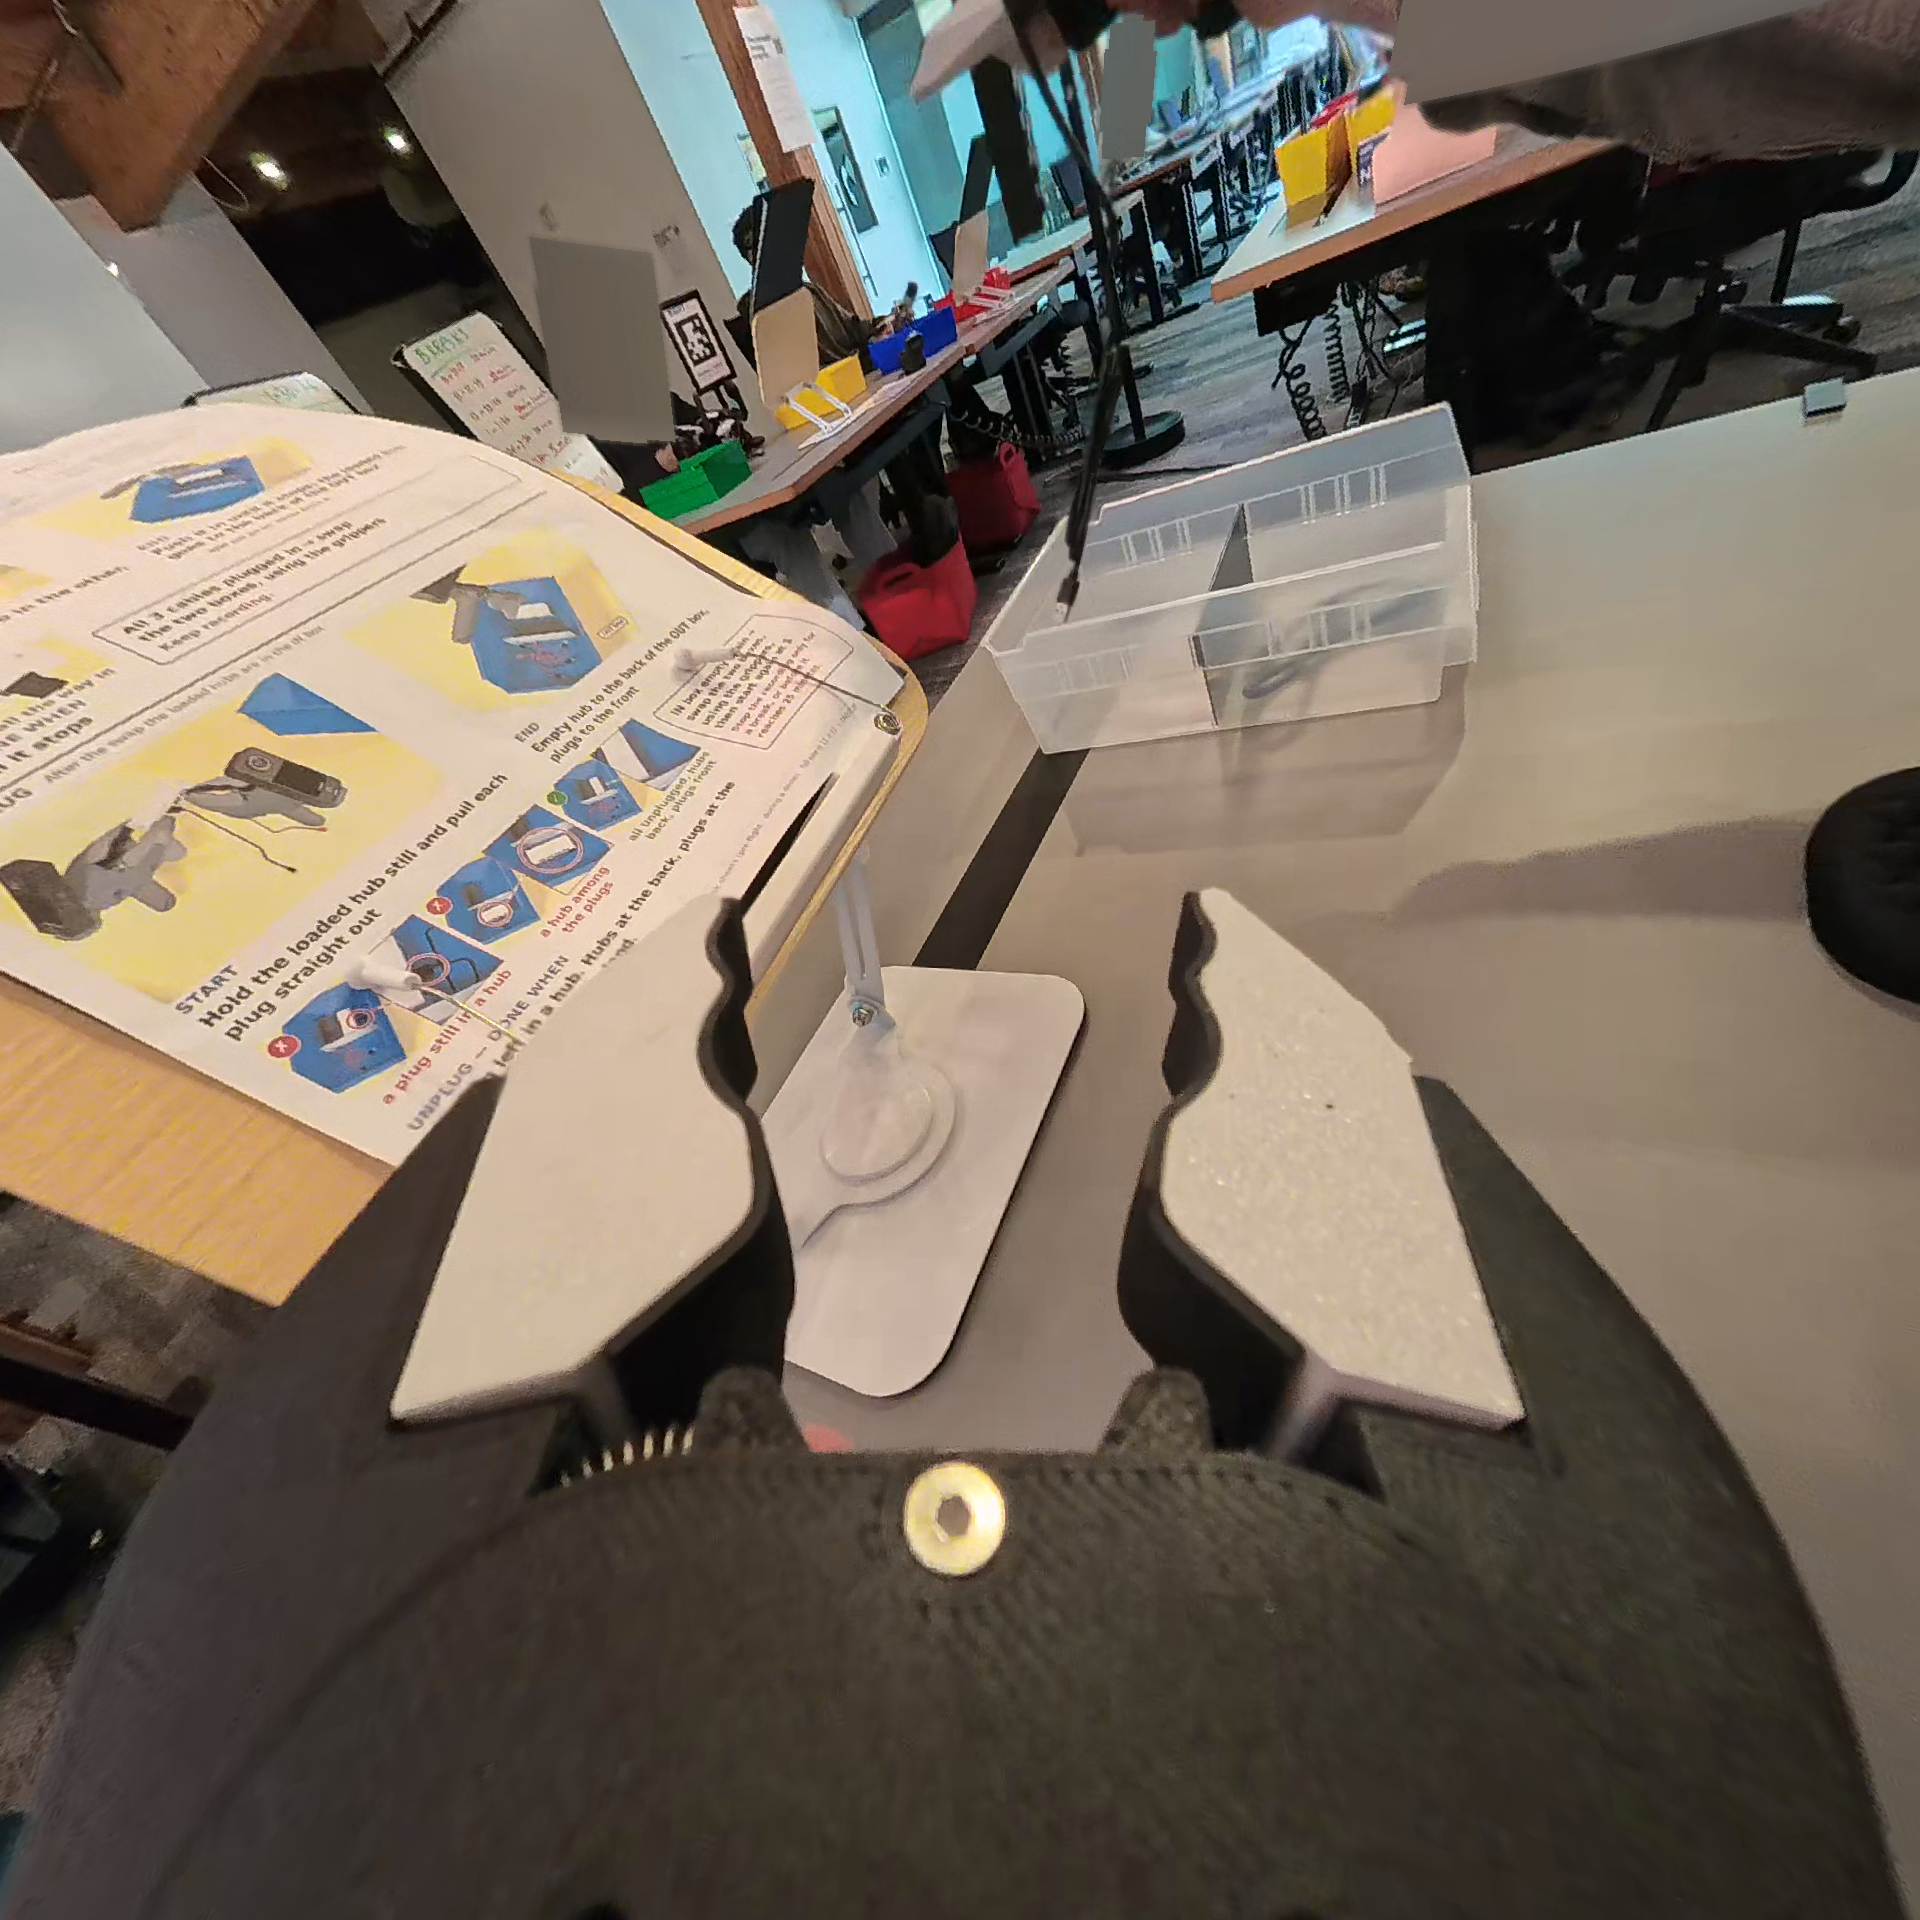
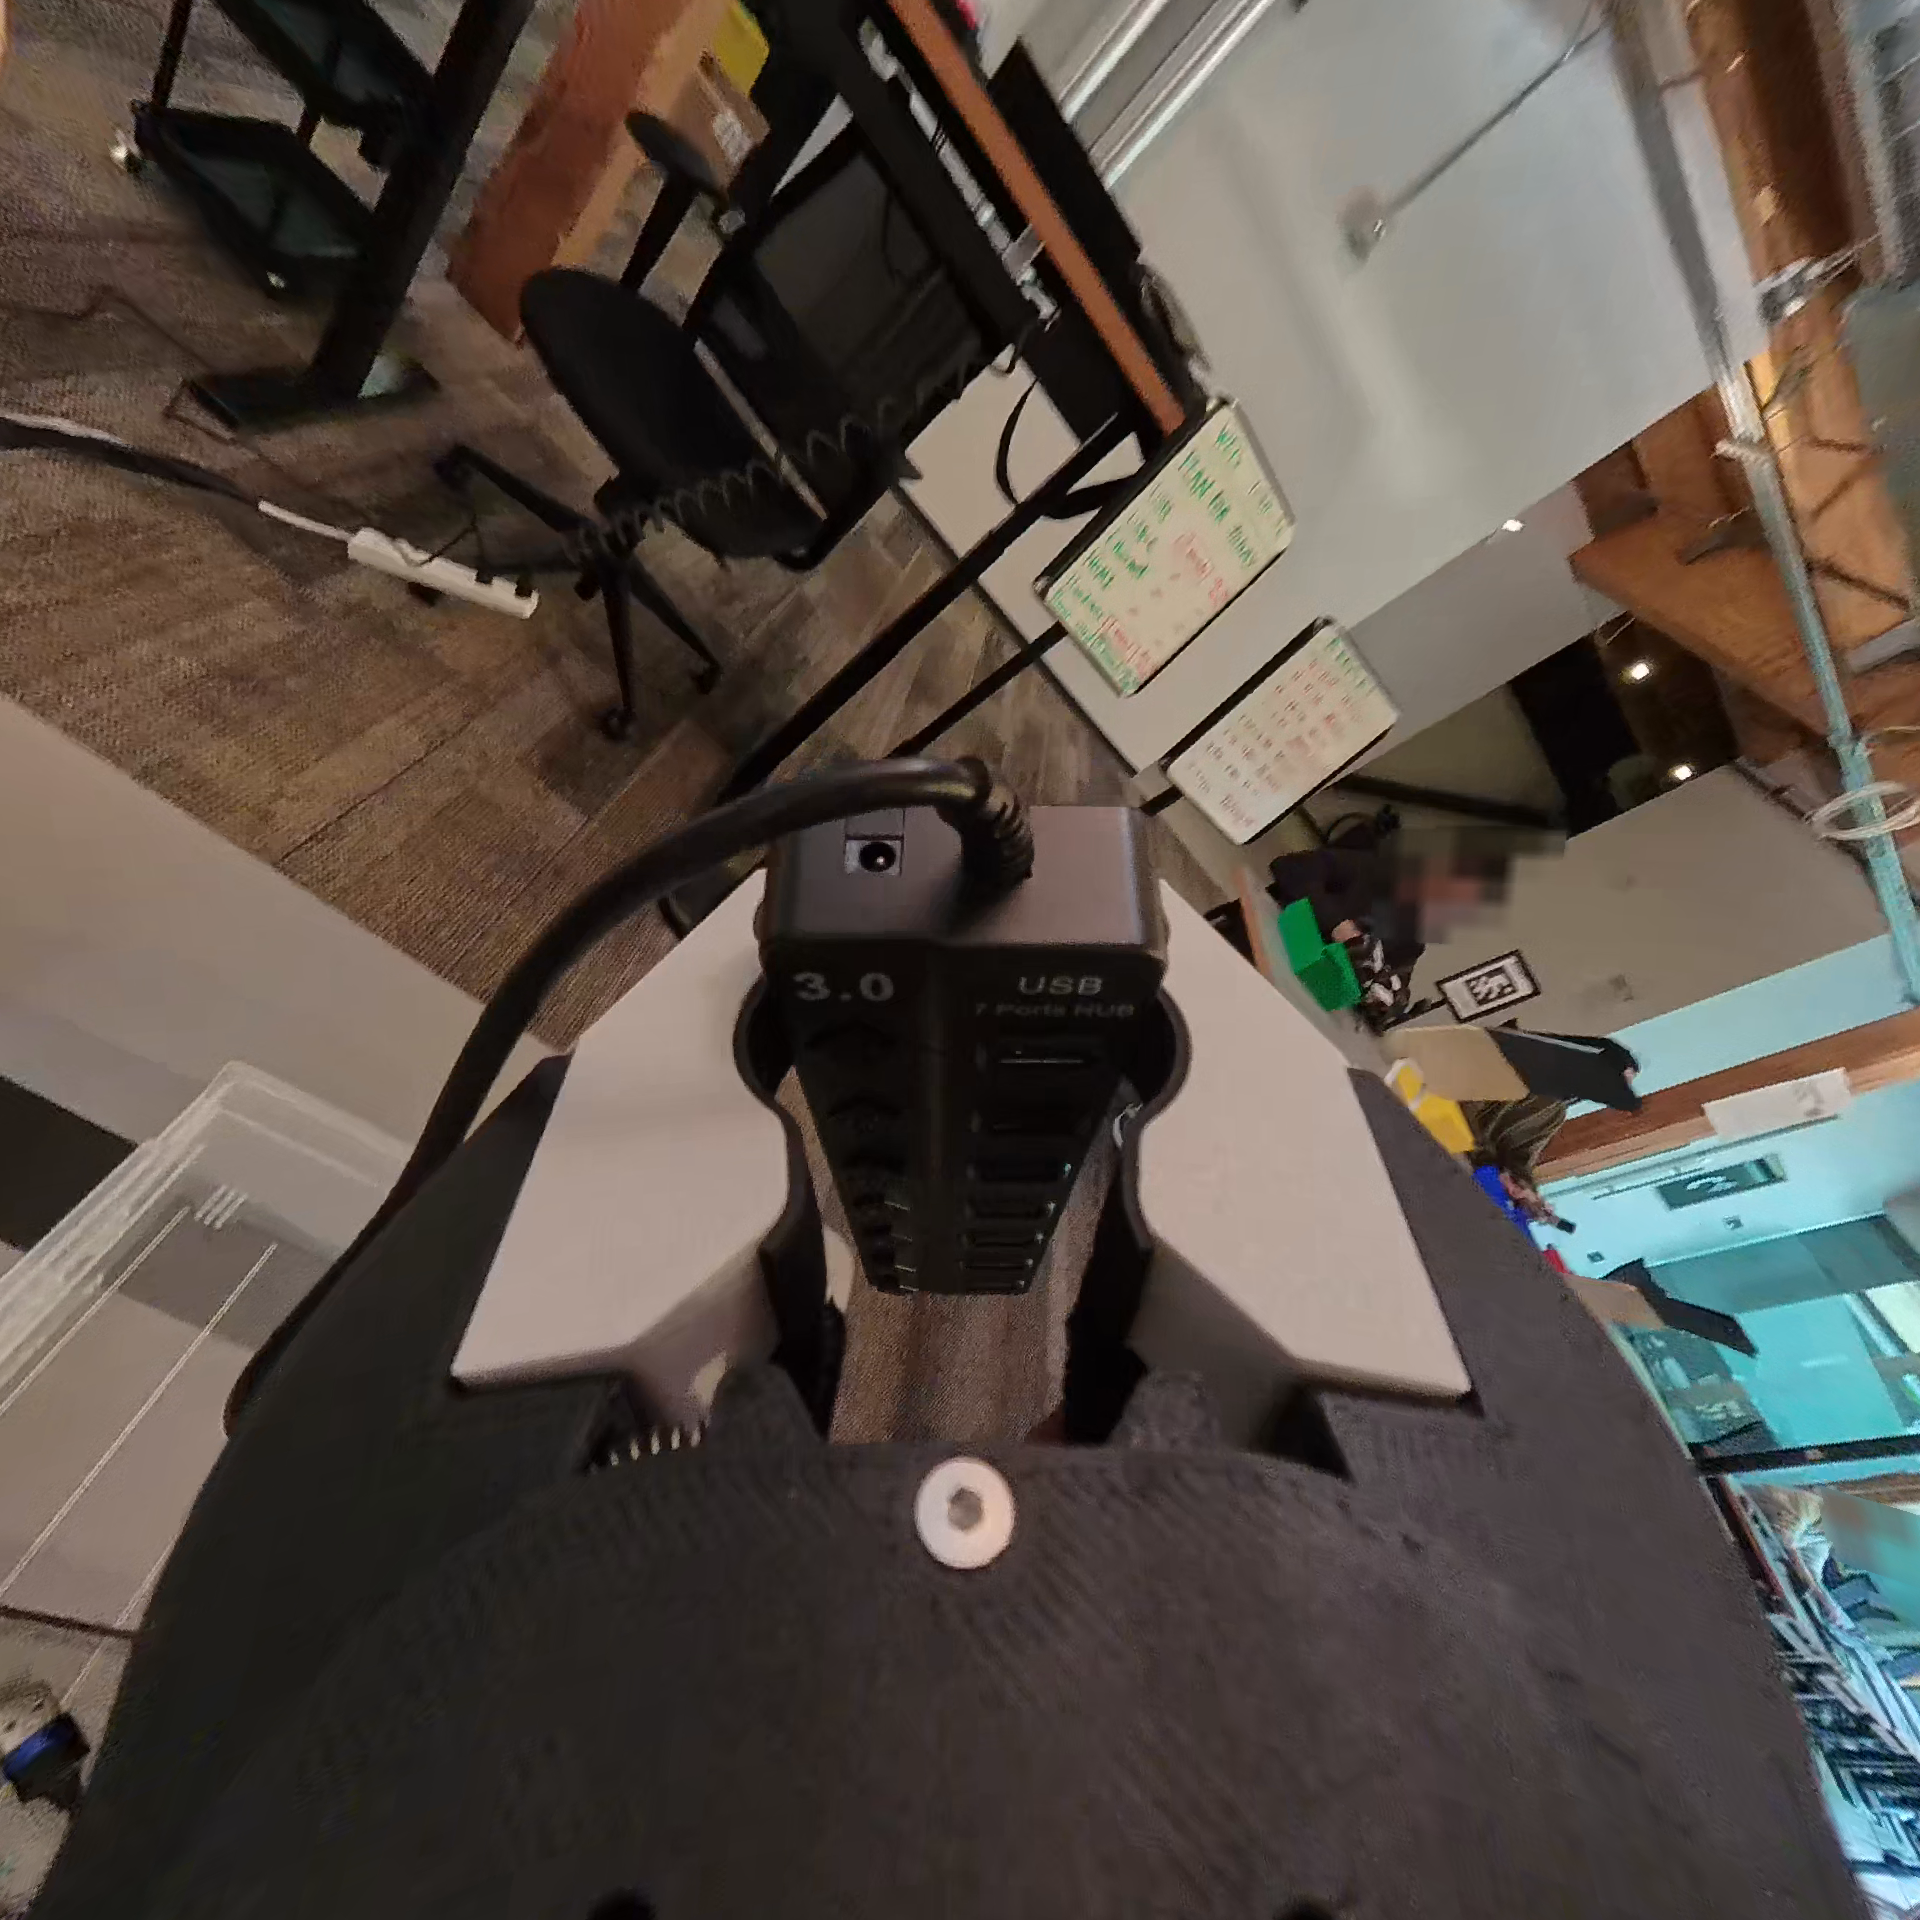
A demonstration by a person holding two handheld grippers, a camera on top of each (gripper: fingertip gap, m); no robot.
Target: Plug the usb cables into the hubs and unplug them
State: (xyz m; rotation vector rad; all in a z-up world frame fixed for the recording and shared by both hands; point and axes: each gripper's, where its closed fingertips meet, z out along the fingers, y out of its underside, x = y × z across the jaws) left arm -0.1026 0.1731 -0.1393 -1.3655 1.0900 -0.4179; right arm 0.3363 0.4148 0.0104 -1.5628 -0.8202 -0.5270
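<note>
A black USB hub (image 2: 956,1049) is clamped lengthwise in the right tongs (image 2: 956,1081), port rows exposed for plugging, while the left tongs (image 1: 961,1029) are held wide open and empty above the table (image 1: 1558,1039).

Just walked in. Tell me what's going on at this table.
A person works with two handheld grippers. The right gripper is shut on a black multi-port USB hub, lifted off the table with its own black cable trailing; its visible ports look empty. The left gripper is open and holds nothing, above the grey table near a clear plastic divided tray and an illustrated instruction sheet.
</note>
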